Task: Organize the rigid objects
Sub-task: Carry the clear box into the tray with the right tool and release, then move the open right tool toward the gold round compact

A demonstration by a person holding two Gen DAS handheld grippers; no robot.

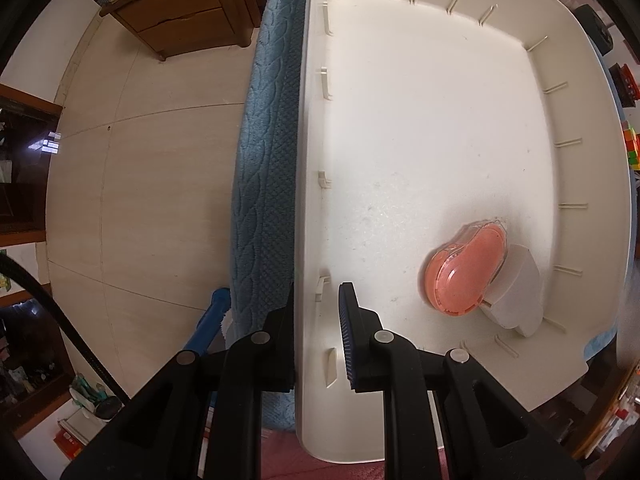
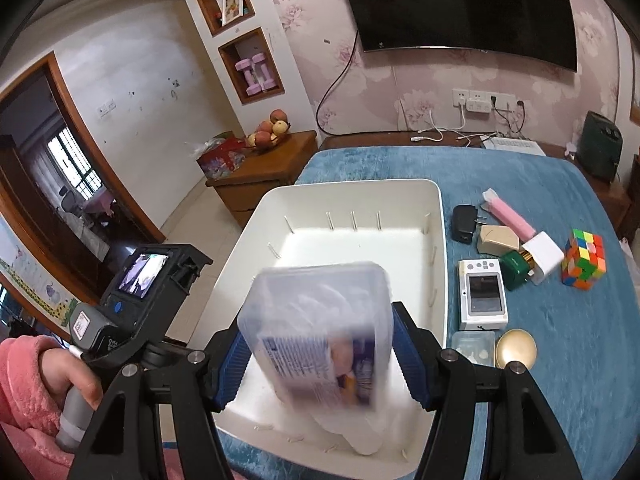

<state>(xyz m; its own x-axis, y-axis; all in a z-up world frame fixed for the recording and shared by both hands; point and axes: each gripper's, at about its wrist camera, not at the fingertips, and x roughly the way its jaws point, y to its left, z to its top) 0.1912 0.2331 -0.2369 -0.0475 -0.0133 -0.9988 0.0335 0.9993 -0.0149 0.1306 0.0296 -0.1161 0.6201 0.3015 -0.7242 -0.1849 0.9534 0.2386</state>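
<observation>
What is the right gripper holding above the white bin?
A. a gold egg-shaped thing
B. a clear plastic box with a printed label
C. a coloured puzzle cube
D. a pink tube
B: the right gripper has its blue pads on both sides of the clear plastic box, over the white bin; the other three things lie on the blue cloth.

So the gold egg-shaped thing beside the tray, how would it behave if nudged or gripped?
The gold egg-shaped thing looks smooth and glossy, so flat pads would probably slip on it. Its rounded shape suggests it would roll or wobble if pushed, though the plush blue cloth may damp that. Weight cannot be judged.
</observation>
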